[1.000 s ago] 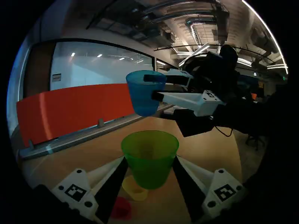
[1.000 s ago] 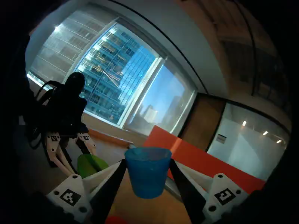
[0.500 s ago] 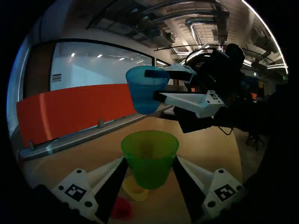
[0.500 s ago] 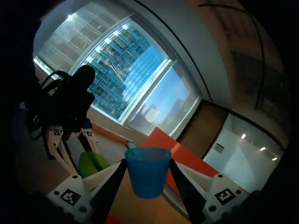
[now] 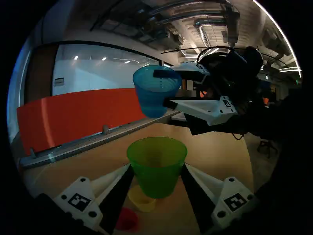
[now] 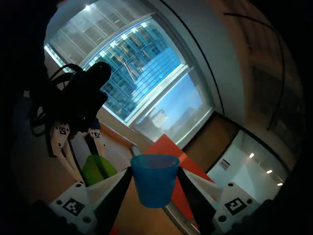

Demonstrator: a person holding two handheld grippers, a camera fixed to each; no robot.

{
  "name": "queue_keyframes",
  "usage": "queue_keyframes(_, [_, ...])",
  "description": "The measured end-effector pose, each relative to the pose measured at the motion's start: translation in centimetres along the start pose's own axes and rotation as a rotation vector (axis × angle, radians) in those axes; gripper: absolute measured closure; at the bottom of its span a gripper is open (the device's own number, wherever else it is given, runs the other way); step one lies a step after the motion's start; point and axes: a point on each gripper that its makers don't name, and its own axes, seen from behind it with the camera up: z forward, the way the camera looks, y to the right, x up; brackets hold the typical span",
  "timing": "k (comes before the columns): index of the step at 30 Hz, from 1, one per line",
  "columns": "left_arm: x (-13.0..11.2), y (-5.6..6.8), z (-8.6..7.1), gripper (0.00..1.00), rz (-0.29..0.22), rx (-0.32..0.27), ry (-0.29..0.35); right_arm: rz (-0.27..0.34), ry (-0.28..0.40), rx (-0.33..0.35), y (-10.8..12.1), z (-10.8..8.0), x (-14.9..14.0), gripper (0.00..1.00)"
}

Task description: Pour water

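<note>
In the left gripper view, my left gripper (image 5: 157, 172) is shut on a green cup (image 5: 157, 165) held upright over the wooden table (image 5: 211, 150). Above it hangs a blue cup (image 5: 155, 94), tilted with its mouth toward me, gripped by the right gripper (image 5: 161, 87) reaching in from the right. In the right gripper view, my right gripper (image 6: 155, 184) is shut on the blue cup (image 6: 154, 184). The green cup (image 6: 98, 168) sits lower left there, between the left gripper's fingers (image 6: 68, 154).
A small yellow cup (image 5: 141, 199) and a red cup (image 5: 127, 219) stand on the table under the green cup. An orange partition (image 5: 78, 113) with a metal rail runs along the table's far edge. Large windows (image 6: 129, 78) lie beyond it.
The right gripper has rolled and risen a little, tilting the blue cup further over the green cup. The left gripper and green cup have held still.
</note>
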Motion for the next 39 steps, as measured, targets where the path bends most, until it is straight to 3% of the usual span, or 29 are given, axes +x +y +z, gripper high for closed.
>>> queue_keyframes(39, [0.67,0.09,0.11,0.19,-0.009,-0.007,0.019,-0.256,-0.044,0.034,-0.03,0.63,1.0,0.13])
